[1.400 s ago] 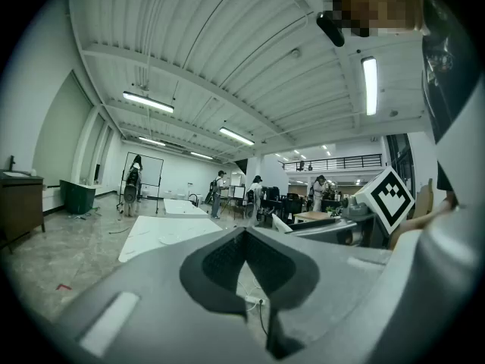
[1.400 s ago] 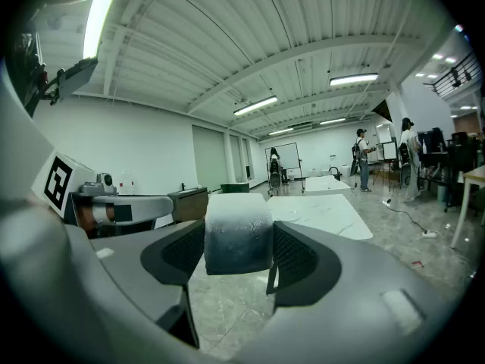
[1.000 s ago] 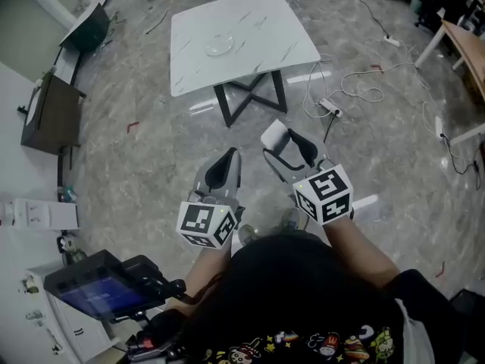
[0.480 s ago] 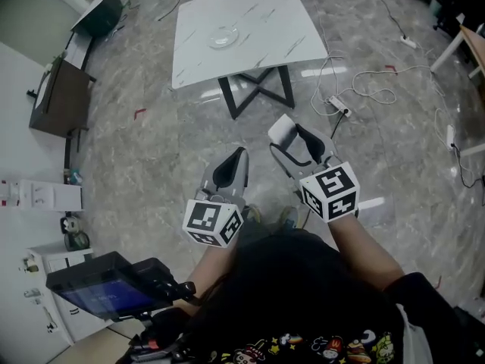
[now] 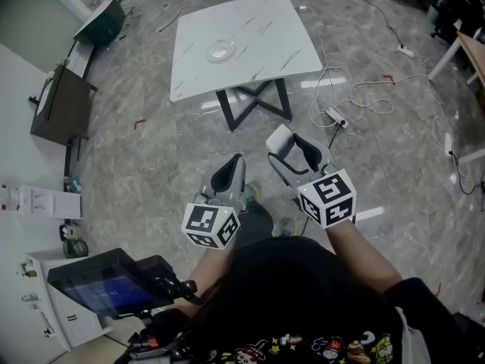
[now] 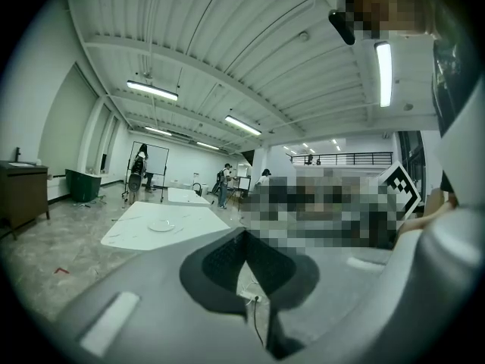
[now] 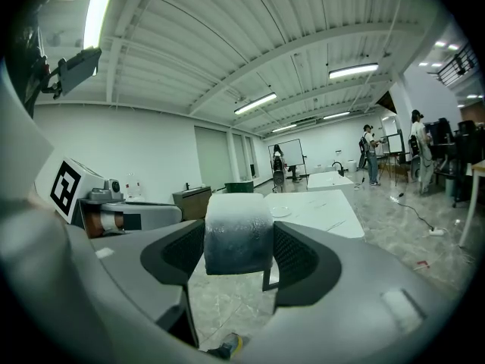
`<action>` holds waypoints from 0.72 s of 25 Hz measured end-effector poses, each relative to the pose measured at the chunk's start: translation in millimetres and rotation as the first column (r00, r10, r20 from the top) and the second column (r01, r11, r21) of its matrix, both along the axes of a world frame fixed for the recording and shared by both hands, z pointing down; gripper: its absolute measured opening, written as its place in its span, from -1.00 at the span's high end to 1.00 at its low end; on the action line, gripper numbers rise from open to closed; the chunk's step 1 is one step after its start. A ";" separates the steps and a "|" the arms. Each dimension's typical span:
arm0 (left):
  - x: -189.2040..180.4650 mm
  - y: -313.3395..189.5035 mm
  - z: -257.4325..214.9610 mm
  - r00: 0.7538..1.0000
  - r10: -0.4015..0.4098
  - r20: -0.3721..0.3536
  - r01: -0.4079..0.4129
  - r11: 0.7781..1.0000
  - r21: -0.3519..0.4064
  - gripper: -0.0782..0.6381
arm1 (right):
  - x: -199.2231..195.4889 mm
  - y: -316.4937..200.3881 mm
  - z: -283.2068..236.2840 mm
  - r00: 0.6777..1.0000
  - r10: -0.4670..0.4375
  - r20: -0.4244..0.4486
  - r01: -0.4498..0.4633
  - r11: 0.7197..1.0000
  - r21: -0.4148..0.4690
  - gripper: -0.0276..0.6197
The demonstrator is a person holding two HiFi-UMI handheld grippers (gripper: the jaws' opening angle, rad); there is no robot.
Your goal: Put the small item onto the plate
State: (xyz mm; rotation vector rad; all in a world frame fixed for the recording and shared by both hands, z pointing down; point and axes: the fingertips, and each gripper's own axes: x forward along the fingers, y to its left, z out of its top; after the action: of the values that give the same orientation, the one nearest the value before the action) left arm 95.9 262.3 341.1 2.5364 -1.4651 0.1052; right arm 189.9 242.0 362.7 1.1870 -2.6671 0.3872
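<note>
A clear glass plate (image 5: pixel 220 50) lies on a white marble table (image 5: pixel 265 29) some way ahead across the floor. My right gripper (image 5: pixel 291 145) is held at waist height, shut on the small item (image 5: pixel 278 137), a whitish rounded block. In the right gripper view the small item (image 7: pixel 238 233) fills the gap between the jaws, with the plate (image 7: pixel 280 211) and table (image 7: pixel 322 209) far behind. My left gripper (image 5: pixel 229 170) is beside it, shut and empty. In the left gripper view its jaws meet, and the plate (image 6: pixel 161 225) shows on the distant table (image 6: pixel 186 217).
White cables and a power strip (image 5: pixel 333 115) trail over the grey floor right of the table. A dark cabinet (image 5: pixel 55 111) stands at the left. A device with a screen (image 5: pixel 98 288) sits at my lower left. People (image 7: pixel 371 152) stand far off in the hall.
The head view has shifted a little and my feet have stepped under me. Both grippers stay side by side in front of my body, the right still holding the small item.
</note>
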 end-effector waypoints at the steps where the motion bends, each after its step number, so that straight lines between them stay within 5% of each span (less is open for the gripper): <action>1: 1.8 -1.4 0.0 1.000 0.002 -0.002 -0.002 1.000 0.000 0.78 | 2.1 -0.8 0.8 1.000 0.002 0.000 -0.002 1.000 -0.002 -0.04; 18: -11.4 -37.0 3.4 1.000 -0.008 -0.012 0.008 1.000 -0.001 0.78 | -11.7 -28.0 9.3 1.000 -0.005 -0.014 0.005 1.000 -0.021 -0.04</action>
State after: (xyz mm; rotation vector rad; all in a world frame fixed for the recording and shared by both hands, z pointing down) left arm 84.4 225.2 344.5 2.5257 -1.4701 0.0889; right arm 178.2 214.0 372.0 1.1724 -2.6473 0.4034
